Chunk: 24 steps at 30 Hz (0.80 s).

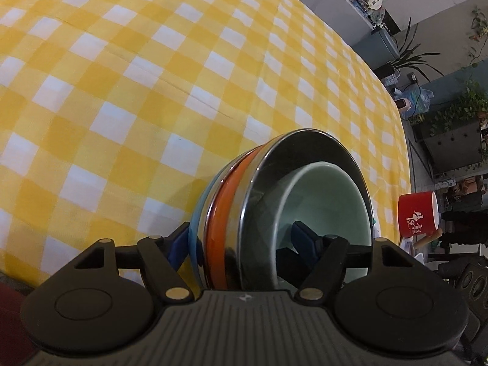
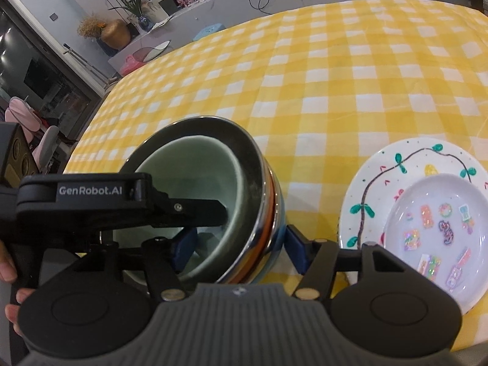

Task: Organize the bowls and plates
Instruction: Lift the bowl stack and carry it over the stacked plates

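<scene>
A nested stack of bowls [image 1: 274, 213] sits on the yellow checked tablecloth: a pale green bowl [image 1: 329, 201] inside a steel bowl [image 1: 265, 180], over an orange one [image 1: 225, 213] and a blue one [image 1: 198, 210]. My left gripper [image 1: 241, 244] straddles the stack's rim, one finger inside the green bowl, one outside. My right gripper [image 2: 238, 247] straddles the opposite rim of the stack [image 2: 213, 189] the same way. Both sets of pads look pressed on the walls. A painted plate [image 2: 381, 177] holds a smaller white sticker plate [image 2: 439, 235] to the right.
A red mug [image 1: 418, 213] stands at the table's right edge in the left wrist view. The left gripper's body [image 2: 91, 201] crosses the right wrist view. The tablecloth [image 1: 152, 91] stretches beyond. Room furniture and plants lie past the table.
</scene>
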Motion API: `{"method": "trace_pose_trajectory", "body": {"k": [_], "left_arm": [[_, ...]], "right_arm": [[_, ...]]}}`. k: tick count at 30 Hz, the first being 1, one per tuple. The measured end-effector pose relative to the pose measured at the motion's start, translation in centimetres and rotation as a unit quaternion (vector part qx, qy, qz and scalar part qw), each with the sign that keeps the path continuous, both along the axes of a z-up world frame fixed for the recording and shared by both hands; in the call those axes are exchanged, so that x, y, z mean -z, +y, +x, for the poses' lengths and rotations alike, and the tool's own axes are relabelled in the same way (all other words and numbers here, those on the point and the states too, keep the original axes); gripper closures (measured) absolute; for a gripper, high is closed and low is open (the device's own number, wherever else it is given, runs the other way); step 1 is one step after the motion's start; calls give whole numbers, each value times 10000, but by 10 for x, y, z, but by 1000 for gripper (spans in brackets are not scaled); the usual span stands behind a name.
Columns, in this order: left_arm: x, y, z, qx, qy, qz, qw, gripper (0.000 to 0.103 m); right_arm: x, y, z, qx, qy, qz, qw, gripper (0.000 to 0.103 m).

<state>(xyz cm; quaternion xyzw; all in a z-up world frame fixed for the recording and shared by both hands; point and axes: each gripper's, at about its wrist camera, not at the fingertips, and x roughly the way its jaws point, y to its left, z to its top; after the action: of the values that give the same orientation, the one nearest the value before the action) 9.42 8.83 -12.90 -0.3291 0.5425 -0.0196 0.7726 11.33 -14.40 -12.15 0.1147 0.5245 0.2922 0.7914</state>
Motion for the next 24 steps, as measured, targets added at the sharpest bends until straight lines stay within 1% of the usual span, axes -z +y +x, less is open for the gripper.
{"method": "trace_pose_trajectory", "body": {"k": [4, 7, 11, 14, 16, 20, 22, 24], "left_arm": [[-4, -3, 0, 25, -19, 94, 10000, 22], [-13, -5, -1, 37, -40, 68, 10000, 22], [-34, -12, -3, 154, -161, 116, 9997, 22], [-49, -23, -1, 262, -248, 130, 9993, 22], [-58, -38, 3, 289, -240, 111, 9992, 22], [-71, -81, 17, 705, -386, 275, 9964, 23], [-72, -103, 24, 927, -402, 337, 9943, 24], [-67, -121, 31, 1181, -332, 300, 9920, 24]], "right_arm": [[-1, -4, 0, 95, 129, 74, 9998, 44], [-10, -7, -3, 112, 33, 83, 9999, 44], [-28, -14, -10, 149, -146, 162, 9997, 44], [-43, -27, -17, 291, -248, 195, 9991, 44], [-53, -42, -21, 486, -281, 220, 9982, 45], [-65, -81, -23, 901, -264, 293, 9951, 45], [-66, -104, -25, 1148, -232, 361, 9925, 45], [-64, -124, -30, 1355, -193, 356, 9900, 45]]}}
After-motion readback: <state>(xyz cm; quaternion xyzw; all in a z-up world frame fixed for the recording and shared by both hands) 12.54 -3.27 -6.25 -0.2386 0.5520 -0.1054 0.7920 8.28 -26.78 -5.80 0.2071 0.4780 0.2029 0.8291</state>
